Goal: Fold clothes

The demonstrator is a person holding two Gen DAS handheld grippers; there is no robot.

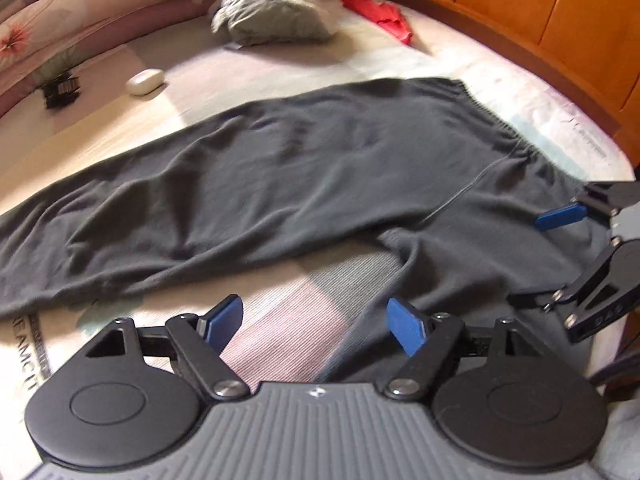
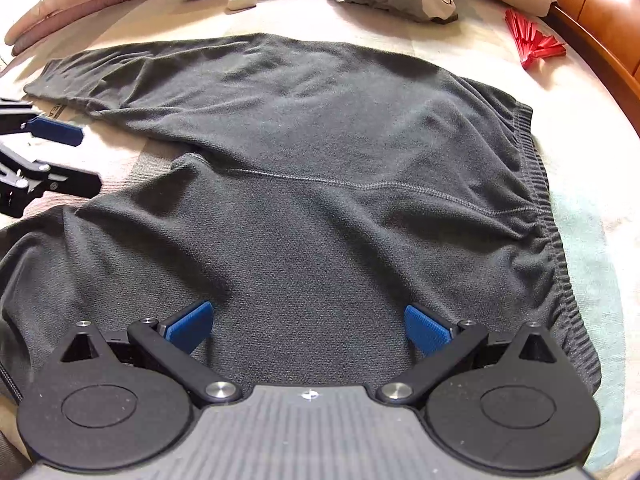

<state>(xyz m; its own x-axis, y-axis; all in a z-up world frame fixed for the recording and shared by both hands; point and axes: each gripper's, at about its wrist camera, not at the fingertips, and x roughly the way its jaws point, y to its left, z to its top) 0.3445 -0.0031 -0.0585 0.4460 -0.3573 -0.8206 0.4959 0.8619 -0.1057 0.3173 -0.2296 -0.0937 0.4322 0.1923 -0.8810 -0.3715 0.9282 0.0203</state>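
Trousers (image 2: 320, 152): dark grey fleece-like knit, spread flat on the bed (image 1: 280, 80), waistband to my right, legs running off to my left.
Left gripper (image 1: 316, 324): I see it released, blue pads apart, nothing between them but the striped bedcover; its right pad sits at the edge of the near trouser leg, the far leg lies ahead of it.
Right gripper (image 2: 308, 326): also released — pads wide, hovering over the seat area of the trousers, fabric below but not pinched.
Waistband (image 2: 548, 208): ribbed elastic, gathered, curving along the right edge; a stitched seam runs from it toward the crotch.
Bedcover: pale patchwork of cream, pink and grey panels, fine woven stripes near my left gripper.
Grey bundle (image 1: 272, 12): crumpled soft cloth, well beyond the trousers.
Red item (image 1: 380, 16): pleated, fan-like, near the wooden bed frame (image 1: 540, 12).
White case (image 1: 145, 81): small, smooth, rounded — beside a black ridged clip (image 1: 60, 88).
Pillows (image 1: 60, 12): floral print, along the far edge.
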